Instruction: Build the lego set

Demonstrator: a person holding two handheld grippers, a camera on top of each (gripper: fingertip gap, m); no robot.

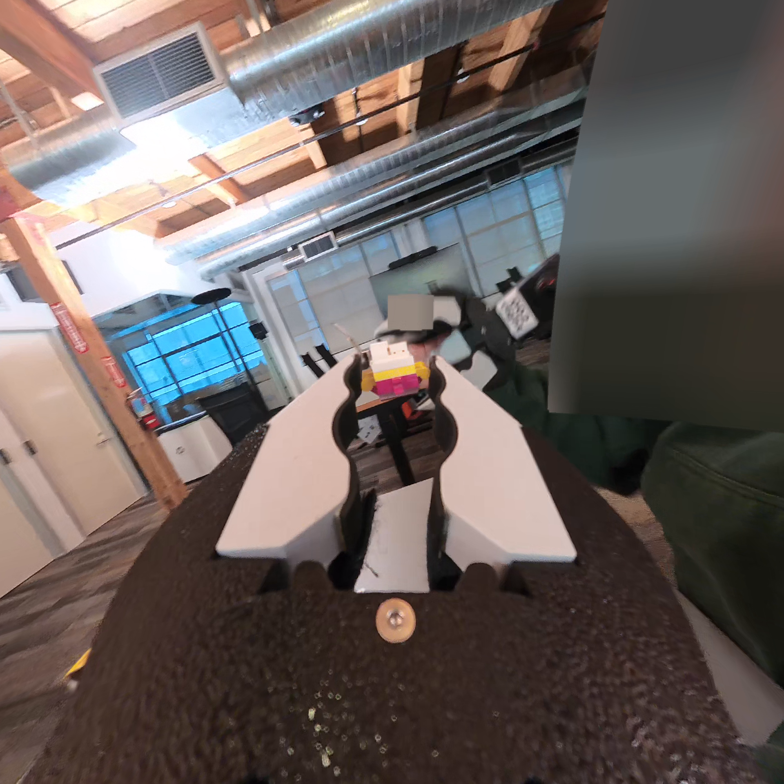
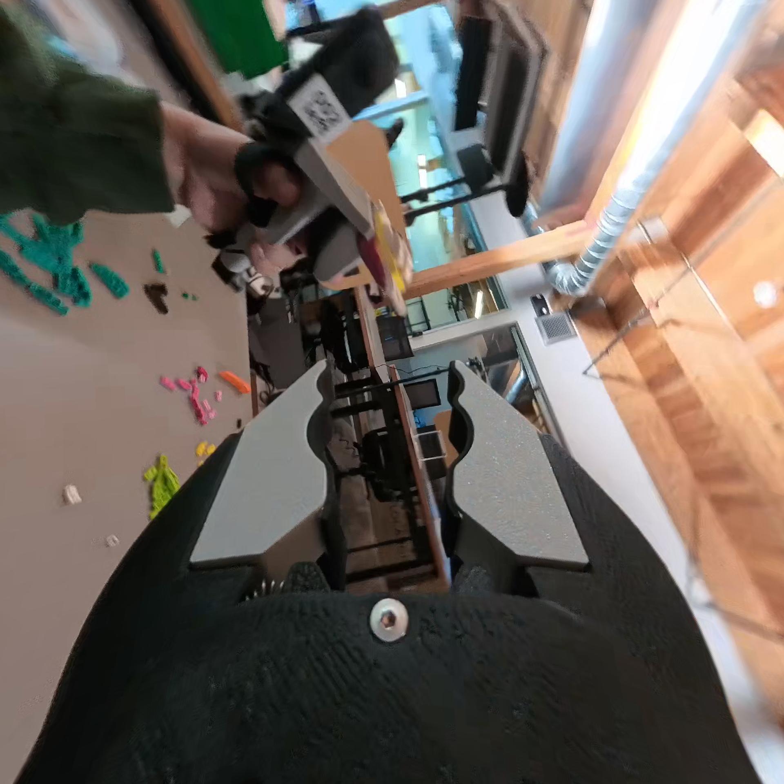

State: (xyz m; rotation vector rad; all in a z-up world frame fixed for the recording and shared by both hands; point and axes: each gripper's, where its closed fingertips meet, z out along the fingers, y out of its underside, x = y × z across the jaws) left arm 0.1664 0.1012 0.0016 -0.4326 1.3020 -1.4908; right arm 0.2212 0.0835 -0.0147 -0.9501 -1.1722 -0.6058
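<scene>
A small lego build (image 1: 392,370) sits pinched at the tips of the left fingers (image 1: 354,384), its lower bricks hidden behind them and its studs too soft to count. Left of the right fingers (image 2: 297,445), loose bricks (image 2: 193,396) on the counter (image 2: 85,382) smear into coloured patches, their shapes unreadable. Beyond the tips, the other gripper's load (image 2: 388,259) is blurred.

the gap between the fingertips of the left gripper (image 1: 396,373) is filled by a small white, yellow and pink lego assembly (image 1: 394,373). the right gripper (image 2: 388,382) has a wide, unoccupied gap. to its left, scattered loose teal bricks (image 2: 51,267), pink bricks (image 2: 195,394) and lime bricks (image 2: 163,483) dot the grey tabletop (image 2: 85,382), with bare patches between them.
</scene>
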